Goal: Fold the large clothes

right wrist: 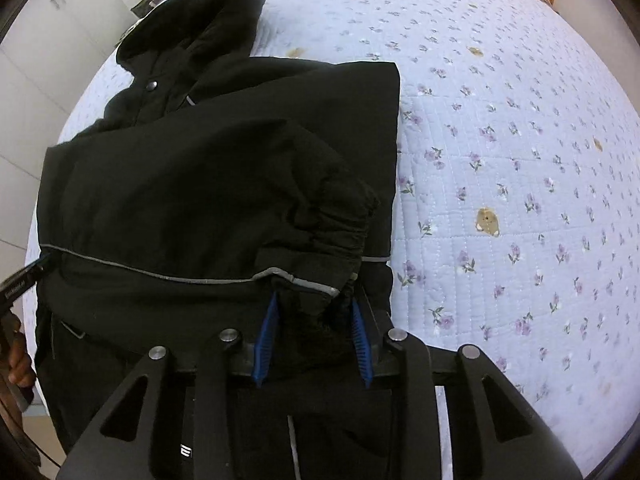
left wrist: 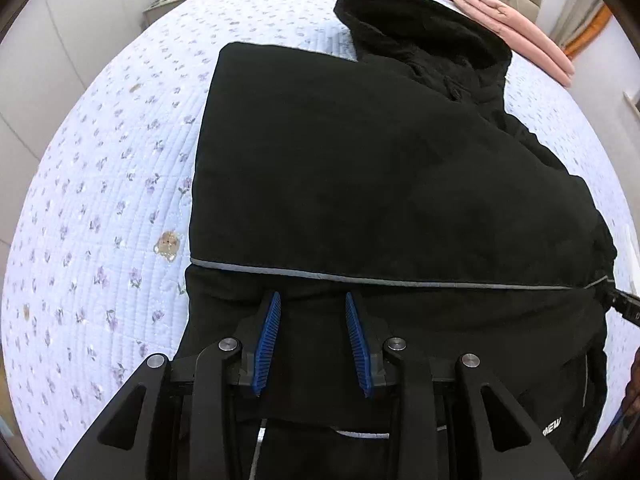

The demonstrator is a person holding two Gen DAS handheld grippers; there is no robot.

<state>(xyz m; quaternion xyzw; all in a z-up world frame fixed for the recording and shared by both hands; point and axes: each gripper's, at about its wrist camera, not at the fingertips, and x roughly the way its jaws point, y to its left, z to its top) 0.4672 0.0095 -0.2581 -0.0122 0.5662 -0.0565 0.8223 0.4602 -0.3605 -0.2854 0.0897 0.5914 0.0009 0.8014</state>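
Mid-fold: black jacket (left wrist: 360, 168) lay on the floral quilt (left wrist: 100, 200), sides tucked in, left gripper (left wrist: 312, 340) spread wide over its hem, right gripper (right wrist: 314, 340) holding bunched cuff fabric; next probably needs hem lifted toward hood (left wrist: 420, 28).

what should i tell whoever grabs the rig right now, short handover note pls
Left gripper: open, empty, over the black jacket near its grey stripe.
Right gripper: fingers apart, the elastic sleeve cuff bunched between them; can't tell if it's gripped.
Jacket lies on the floral quilt, hood at the far end.
Done: both sides appear folded in, straight edges left and right.
Left: lay the sleeve flat, then probably fold the hem up toward the hood.
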